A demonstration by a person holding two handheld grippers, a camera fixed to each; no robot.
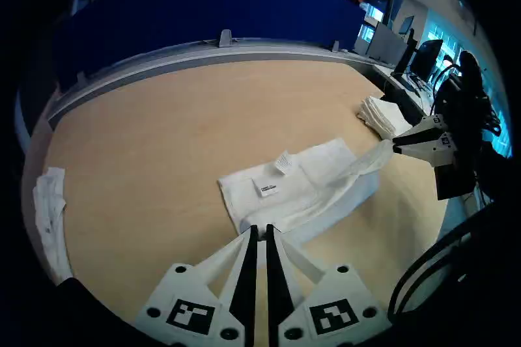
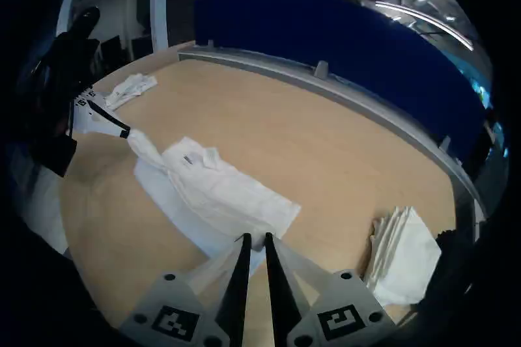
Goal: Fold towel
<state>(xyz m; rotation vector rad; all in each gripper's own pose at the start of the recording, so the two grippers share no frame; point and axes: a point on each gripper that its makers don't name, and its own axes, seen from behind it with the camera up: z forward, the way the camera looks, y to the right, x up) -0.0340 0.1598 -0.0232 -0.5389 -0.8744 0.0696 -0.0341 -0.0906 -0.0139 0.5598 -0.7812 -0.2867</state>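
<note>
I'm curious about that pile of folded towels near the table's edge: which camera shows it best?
The right gripper view: the pile lies near and large, its layers plain. The left gripper view shows it small and far across the table.

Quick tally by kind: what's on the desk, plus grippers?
towel being folded: 1
folded towel stack: 1
loose towel: 1
grippers: 2 (left gripper, right gripper, jaws of both shut on the towel being folded)
total: 5
</note>
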